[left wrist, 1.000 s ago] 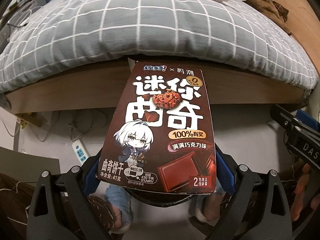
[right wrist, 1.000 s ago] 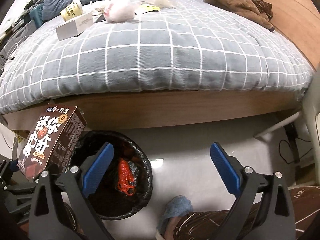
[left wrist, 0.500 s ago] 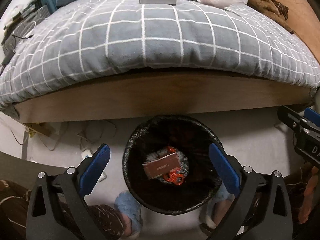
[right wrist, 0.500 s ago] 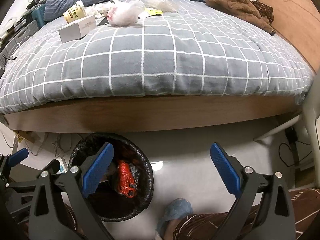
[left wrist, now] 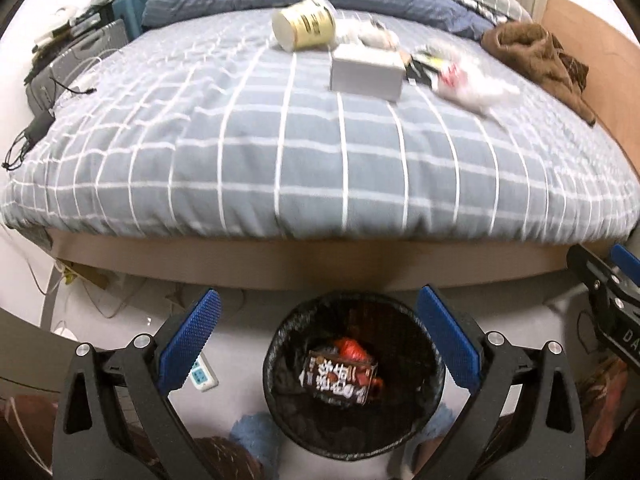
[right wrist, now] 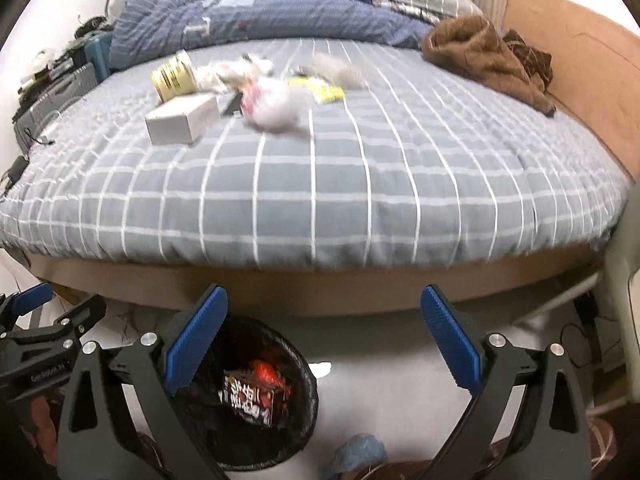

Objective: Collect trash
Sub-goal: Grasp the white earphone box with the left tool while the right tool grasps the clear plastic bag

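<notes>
Looking down past our left gripper, we saw its blue pads spread wide with nothing between them, the black trash bin on the floor below. The brown cookie box lay inside the bin on red scraps. Our right gripper also stood wide and empty. The bin sat just beside the bed's wooden edge. On the checked quilt a grey box, paper cup and wrappers lay well apart from the near edge.

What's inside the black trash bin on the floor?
In the trash bin, a brown cookie box lies on top of red wrapper trash. Anything beneath them is covered.
</notes>
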Action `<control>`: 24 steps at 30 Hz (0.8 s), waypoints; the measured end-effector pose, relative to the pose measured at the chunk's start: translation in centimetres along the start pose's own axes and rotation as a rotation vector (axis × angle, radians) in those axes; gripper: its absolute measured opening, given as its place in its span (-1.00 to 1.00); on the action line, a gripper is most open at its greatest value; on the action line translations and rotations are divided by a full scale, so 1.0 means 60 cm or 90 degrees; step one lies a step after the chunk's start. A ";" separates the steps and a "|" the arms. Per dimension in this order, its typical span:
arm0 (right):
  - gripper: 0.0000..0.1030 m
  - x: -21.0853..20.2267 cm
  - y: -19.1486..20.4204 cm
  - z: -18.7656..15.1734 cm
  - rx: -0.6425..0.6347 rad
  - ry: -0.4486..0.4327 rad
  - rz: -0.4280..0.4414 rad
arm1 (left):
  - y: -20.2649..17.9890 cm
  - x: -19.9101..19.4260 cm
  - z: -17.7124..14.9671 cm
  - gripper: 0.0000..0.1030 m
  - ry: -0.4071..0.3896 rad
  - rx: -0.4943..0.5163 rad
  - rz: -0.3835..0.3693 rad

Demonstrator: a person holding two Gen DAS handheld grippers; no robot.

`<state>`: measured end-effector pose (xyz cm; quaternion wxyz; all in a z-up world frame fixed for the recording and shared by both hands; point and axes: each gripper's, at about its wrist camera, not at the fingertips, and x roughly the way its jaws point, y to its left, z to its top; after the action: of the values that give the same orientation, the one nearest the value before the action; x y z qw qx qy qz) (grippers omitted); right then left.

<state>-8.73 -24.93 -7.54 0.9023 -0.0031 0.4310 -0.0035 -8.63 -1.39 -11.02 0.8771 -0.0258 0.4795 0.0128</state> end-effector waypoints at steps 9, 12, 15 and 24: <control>0.81 0.016 0.005 0.072 -0.009 -0.038 0.016 | -0.007 0.003 0.081 0.89 -0.045 -0.005 -0.009; 0.81 0.032 0.004 0.093 -0.006 -0.041 0.025 | -0.010 0.012 0.108 0.89 -0.055 -0.002 -0.011; 0.81 0.051 0.005 0.115 -0.012 -0.042 0.028 | -0.016 0.023 0.132 0.89 -0.060 0.004 -0.012; 0.66 0.107 0.014 0.182 -0.024 -0.041 0.051 | -0.046 0.073 0.186 0.89 -0.058 0.031 -0.021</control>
<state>3.78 -24.12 -5.69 0.9150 -0.0028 0.4014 0.0408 3.25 -3.49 -8.59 0.8984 -0.0119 0.4388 -0.0118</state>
